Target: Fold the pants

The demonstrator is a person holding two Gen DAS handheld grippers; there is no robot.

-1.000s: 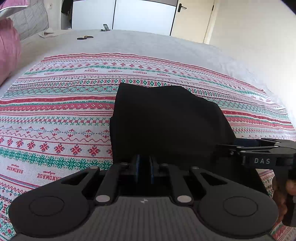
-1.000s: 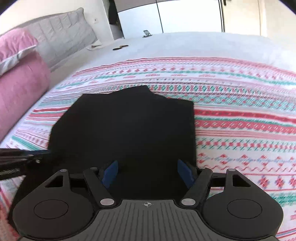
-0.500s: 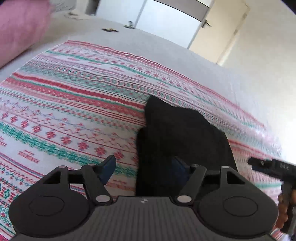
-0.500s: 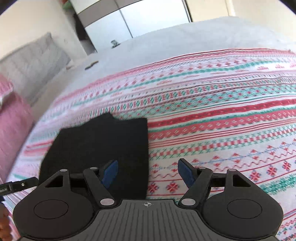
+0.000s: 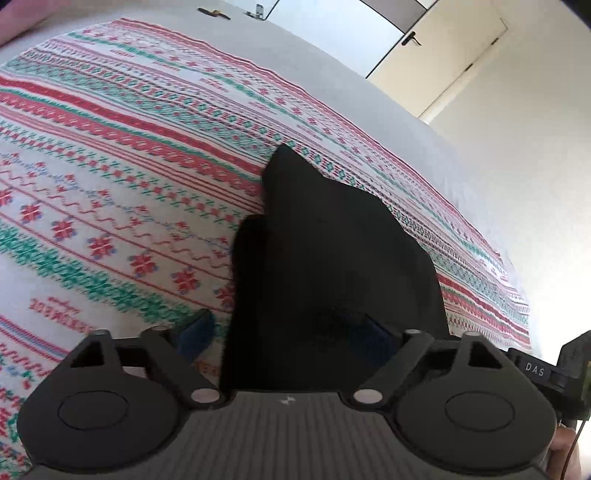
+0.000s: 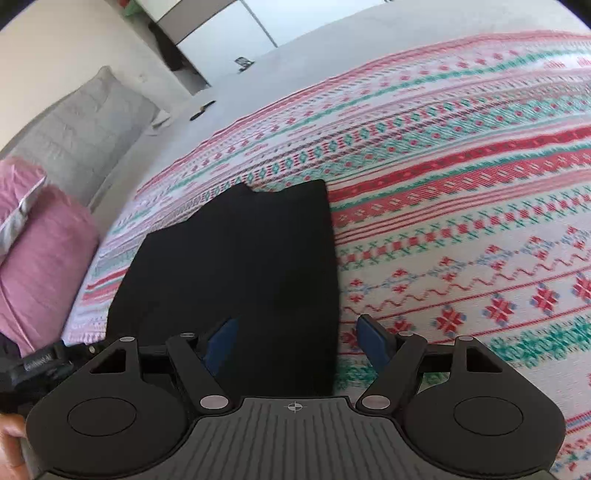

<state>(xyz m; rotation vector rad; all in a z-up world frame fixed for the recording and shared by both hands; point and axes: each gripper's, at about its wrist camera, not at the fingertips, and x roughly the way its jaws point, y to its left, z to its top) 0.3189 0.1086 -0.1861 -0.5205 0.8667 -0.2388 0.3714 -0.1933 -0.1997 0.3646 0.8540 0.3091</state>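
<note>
Black pants lie folded into a compact dark block on a red, green and white patterned blanket. My left gripper is open, its blue-padded fingers straddling the block's near left edge. My right gripper is open too, straddling the near right edge of the pants. Neither holds cloth. The right gripper's body shows at the left wrist view's lower right edge; the left gripper's body shows at the right wrist view's lower left.
The blanket covers a grey bed. Pink pillows and a grey cushion lie at the bed's left side. Small dark objects lie on the far bed. White wardrobe doors and a cream door stand beyond.
My left gripper has opened and let go of the pants. Both grippers have drawn apart and tilted outward, each now at its own side of the folded block.
</note>
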